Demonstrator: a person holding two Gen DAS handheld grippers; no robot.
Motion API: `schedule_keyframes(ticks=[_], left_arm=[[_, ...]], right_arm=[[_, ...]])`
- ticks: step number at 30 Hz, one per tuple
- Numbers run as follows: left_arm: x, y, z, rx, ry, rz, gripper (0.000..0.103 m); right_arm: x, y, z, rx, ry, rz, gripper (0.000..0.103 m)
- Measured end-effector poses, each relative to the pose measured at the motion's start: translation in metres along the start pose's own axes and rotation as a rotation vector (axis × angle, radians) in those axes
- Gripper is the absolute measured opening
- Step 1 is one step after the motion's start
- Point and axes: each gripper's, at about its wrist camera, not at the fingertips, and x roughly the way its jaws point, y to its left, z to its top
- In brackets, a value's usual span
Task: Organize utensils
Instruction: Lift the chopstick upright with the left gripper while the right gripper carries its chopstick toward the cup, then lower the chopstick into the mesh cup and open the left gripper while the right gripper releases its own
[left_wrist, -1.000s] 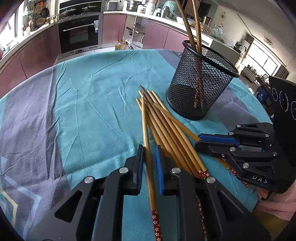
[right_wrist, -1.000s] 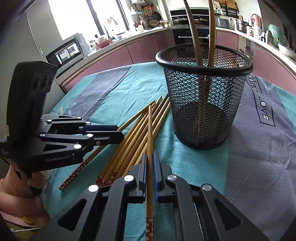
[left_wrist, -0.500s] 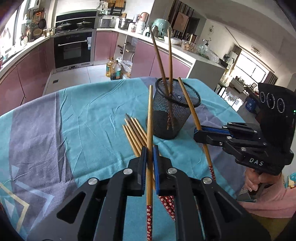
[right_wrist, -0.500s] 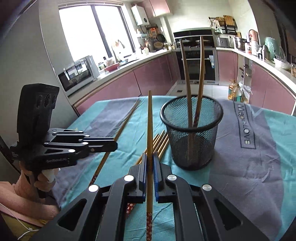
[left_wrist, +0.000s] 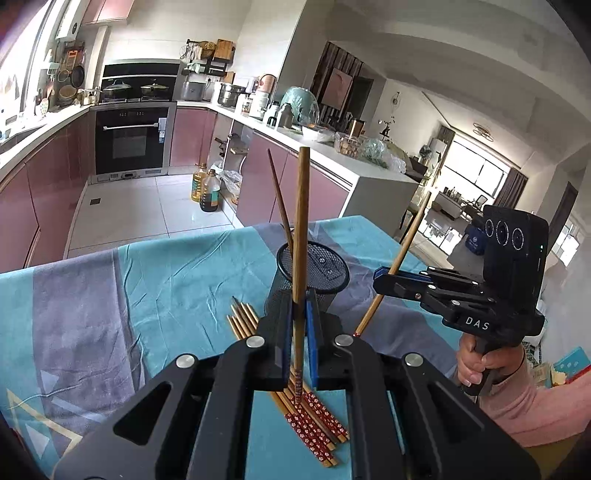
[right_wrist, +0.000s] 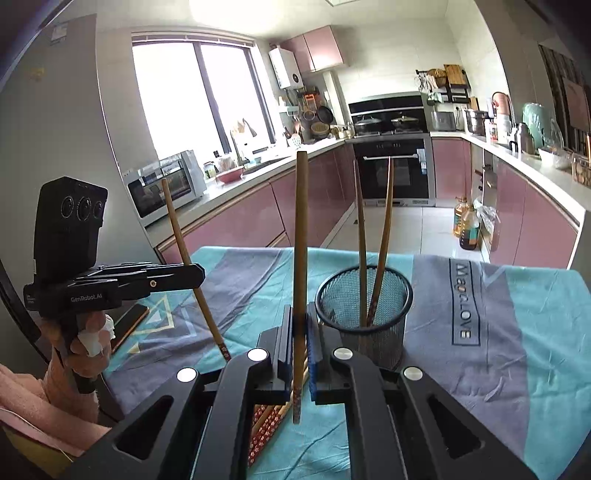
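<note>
Left hand-held gripper (left_wrist: 298, 334) clamped on wooden chopstick (left_wrist: 301, 236), tip pointing up and away, red patterned end near, right hand-held gripper (right_wrist: 298, 334) gripping another chopstick (right_wrist: 301, 240) likewise, mesh holder (right_wrist: 364, 314) beyond

Wood chopsticks (left_wrist: 300, 229), blk mesh-metal holder (right_wrist: 365, 295)

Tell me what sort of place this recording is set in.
A home kitchen, most likely: a black built-in oven sits under lidded steel pots, pink-fronted base cabinets run beneath a white countertop, and a silver countertop toaster oven stands by the window.
</note>
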Motion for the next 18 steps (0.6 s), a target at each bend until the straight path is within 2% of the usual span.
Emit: schedule_keyframes(ticks=[18], left_arm=[[0.008,-0.03,0.078,0.04,-0.153,-0.005,0.007]], right_arm=[[-0.028,-0.015,0.076,-0.056,-0.172,-0.056,0.006]])
